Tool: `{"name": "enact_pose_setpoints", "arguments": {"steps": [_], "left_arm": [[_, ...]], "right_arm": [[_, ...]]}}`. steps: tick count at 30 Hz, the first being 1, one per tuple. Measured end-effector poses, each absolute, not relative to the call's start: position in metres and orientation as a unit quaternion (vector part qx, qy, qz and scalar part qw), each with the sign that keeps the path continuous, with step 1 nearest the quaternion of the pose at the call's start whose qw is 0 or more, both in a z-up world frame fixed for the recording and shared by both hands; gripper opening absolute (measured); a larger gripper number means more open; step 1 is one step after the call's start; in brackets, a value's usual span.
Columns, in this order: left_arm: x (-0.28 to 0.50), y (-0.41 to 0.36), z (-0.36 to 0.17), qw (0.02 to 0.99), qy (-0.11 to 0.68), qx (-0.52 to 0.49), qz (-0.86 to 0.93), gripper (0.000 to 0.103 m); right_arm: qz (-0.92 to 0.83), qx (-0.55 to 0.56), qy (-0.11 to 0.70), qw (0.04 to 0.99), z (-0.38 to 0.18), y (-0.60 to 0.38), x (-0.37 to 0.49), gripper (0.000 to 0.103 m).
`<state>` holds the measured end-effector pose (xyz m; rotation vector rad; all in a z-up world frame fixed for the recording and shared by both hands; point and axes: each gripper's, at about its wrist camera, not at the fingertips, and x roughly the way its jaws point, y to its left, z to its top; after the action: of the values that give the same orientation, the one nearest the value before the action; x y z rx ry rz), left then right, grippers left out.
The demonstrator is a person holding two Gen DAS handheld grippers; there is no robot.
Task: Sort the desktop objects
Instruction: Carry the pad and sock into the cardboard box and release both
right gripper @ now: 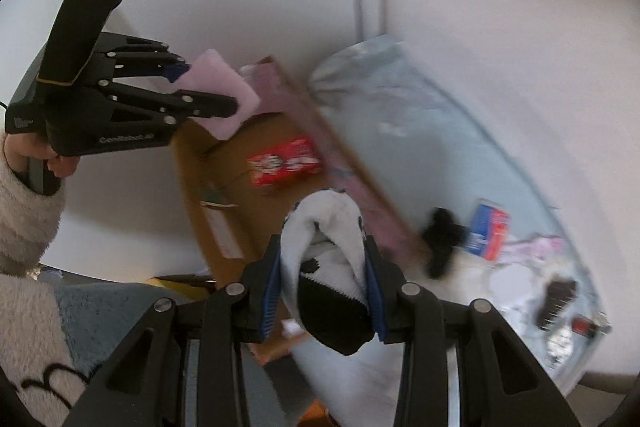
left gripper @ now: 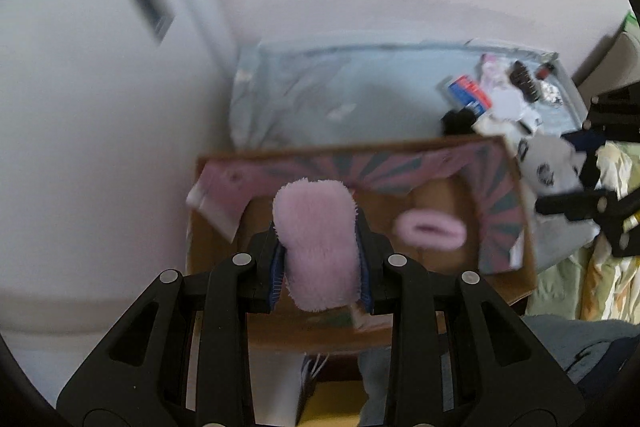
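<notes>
Two soft, light socks in transit over the box (left gripper: 504,163): pink sock (left gripper: 318,247) clenched mid-body in left gripper (left gripper: 320,267), black-and-white sock (right gripper: 328,267) likewise in right gripper (right gripper: 326,279) (compressible, non-fragile; pinch the bunched middle).

Left gripper (left gripper: 320,251) jaws clamp pink sock (left gripper: 318,243) above cardboard box (left gripper: 506,223).
</notes>
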<state>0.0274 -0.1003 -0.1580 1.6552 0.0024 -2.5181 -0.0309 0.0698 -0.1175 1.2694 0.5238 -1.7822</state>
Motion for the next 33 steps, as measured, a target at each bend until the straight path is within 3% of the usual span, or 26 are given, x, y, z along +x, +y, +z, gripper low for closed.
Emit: {"name": "enact_pose_setpoints", "arguments": {"steps": [9, 19, 21, 23, 24, 33], "left_arm": [[0.054, -0.131, -0.212, 0.087, 0.021, 0.576, -0.813, 0.027], [0.052, -0.129, -0.209, 0.074, 0.032, 0.565, -0.821, 0.028], [0.049, -0.129, -0.206, 0.064, 0.041, 0.565, -0.822, 0.042], [0.047, -0.127, -0.202, 0.065, 0.039, 0.564, -0.822, 0.095], [0.047, -0.126, -0.198, 0.069, 0.031, 0.556, -0.828, 0.101], [0.04, -0.105, -0.161, 0.067, -0.032, 0.522, -0.85, 0.103]], "right_arm": [[-0.683, 0.545, 0.22, 0.433, -0.165, 0.023, -0.007, 0.034], [-0.683, 0.554, 0.221, 0.422, -0.167, 0.019, -0.007, 0.039], [-0.683, 0.557, 0.215, 0.421, -0.167, 0.019, -0.009, 0.05], [-0.686, 0.563, 0.209, 0.411, -0.166, 0.02, -0.012, 0.054], [-0.689, 0.562, 0.204, 0.41, -0.164, 0.021, -0.013, 0.054], [-0.72, 0.549, 0.168, 0.39, -0.143, 0.048, -0.02, 0.055]]}}
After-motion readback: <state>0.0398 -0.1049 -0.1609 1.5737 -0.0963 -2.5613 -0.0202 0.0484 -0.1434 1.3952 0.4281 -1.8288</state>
